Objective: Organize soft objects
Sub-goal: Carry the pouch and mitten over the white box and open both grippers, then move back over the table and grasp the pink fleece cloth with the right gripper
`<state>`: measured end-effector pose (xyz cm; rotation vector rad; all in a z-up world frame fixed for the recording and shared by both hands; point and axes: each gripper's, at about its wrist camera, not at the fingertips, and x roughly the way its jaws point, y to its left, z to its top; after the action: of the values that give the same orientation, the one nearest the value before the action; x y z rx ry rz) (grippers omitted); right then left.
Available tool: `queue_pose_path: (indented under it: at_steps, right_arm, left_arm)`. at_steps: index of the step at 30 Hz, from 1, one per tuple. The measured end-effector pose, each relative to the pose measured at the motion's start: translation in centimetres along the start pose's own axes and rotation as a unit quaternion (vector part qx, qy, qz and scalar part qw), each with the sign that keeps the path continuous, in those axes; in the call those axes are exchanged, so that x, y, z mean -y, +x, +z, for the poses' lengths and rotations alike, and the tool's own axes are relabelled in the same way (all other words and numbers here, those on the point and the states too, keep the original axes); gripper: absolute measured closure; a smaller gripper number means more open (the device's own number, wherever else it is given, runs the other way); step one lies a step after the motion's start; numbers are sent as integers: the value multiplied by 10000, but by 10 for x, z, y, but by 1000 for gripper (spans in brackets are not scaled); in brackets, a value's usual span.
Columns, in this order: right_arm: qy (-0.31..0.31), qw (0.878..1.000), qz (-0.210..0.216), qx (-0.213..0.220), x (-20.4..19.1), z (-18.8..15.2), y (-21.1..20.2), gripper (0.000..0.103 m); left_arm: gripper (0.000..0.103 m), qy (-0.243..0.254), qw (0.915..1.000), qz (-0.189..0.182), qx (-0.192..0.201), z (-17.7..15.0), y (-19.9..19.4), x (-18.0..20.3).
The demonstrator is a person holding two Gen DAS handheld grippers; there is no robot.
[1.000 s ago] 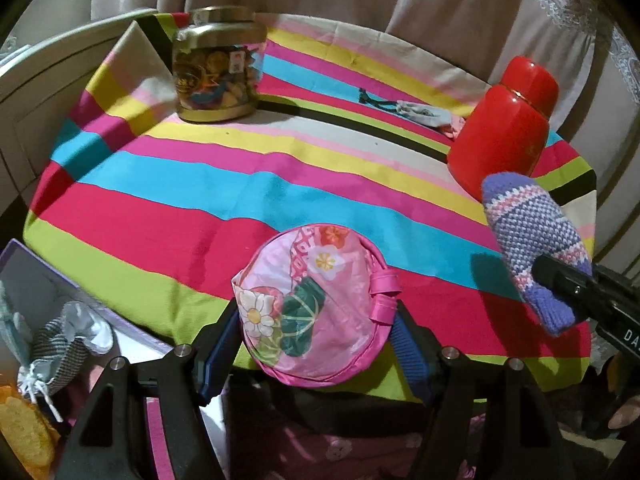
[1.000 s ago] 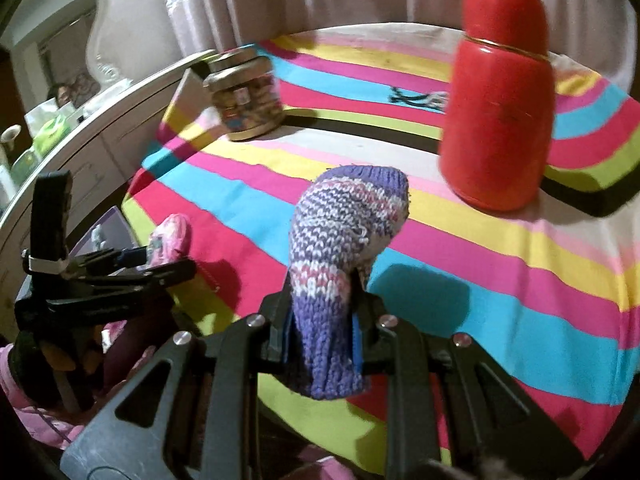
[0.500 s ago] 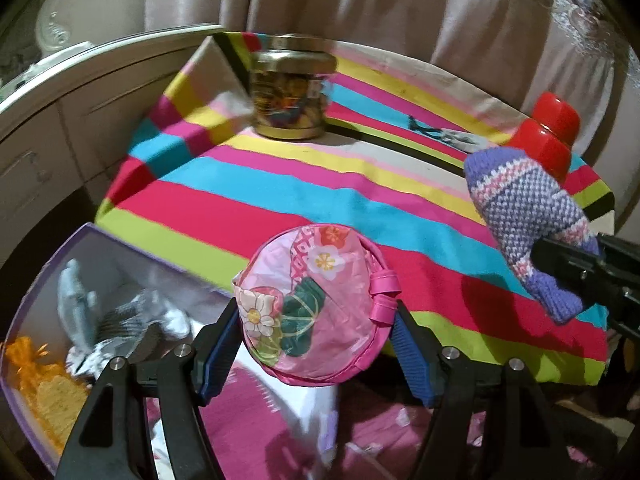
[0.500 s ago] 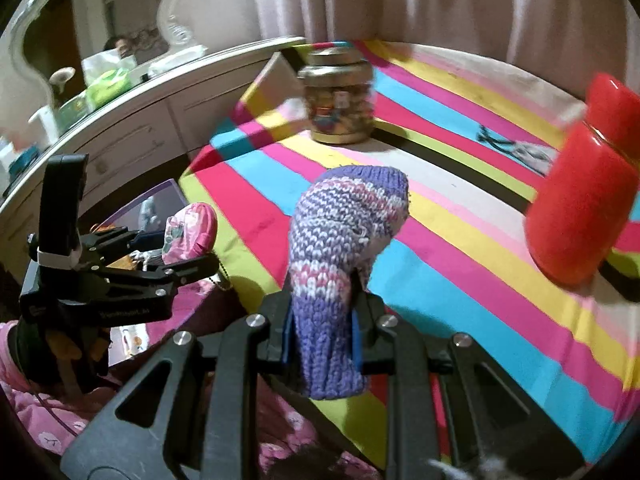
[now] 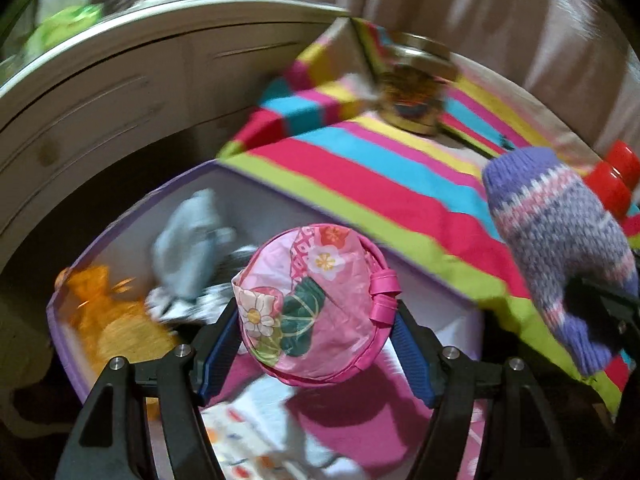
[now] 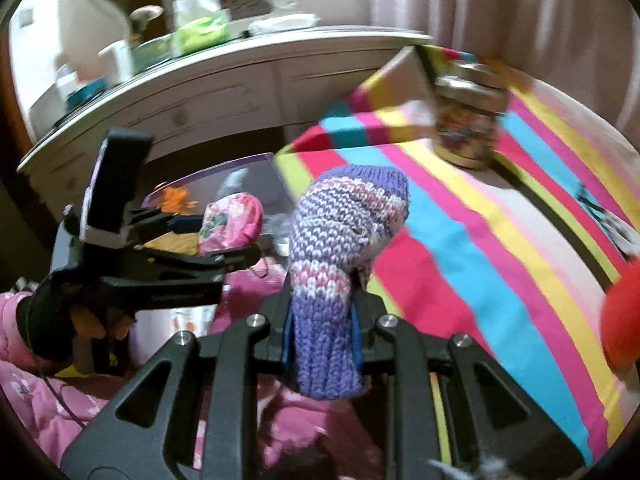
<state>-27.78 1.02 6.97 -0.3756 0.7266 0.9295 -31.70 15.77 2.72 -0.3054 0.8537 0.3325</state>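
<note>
Striped cloth (image 5: 400, 184) beside white dresser (image 6: 224, 92)

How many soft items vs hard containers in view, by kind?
Soft, held in a claw: 2 (floral pouch, knit mitten)
Soft, in the box: at least 2 (orange, grey-white); blur hides any more
Hard, on the striped cloth: 2 (jar, red bottle)
Total: 6

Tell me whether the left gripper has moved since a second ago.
Yes. The left gripper, shut on the pink pouch, has swung left off the striped table; the purple box beside it now lies beneath the pouch.
</note>
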Motion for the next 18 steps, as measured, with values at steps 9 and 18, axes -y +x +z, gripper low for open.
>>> queue_pose_path:
  at_steps: [9, 18]
  right_arm:
    - [-440, 9971, 615, 12, -39, 6, 25, 41]
    - [1381, 9853, -596, 808, 85, -38, -50, 36]
  left_arm:
    - [15, -1025, 9871, 771, 957, 6, -42, -56]
    - [14, 223, 9964, -735, 355, 47, 11, 61]
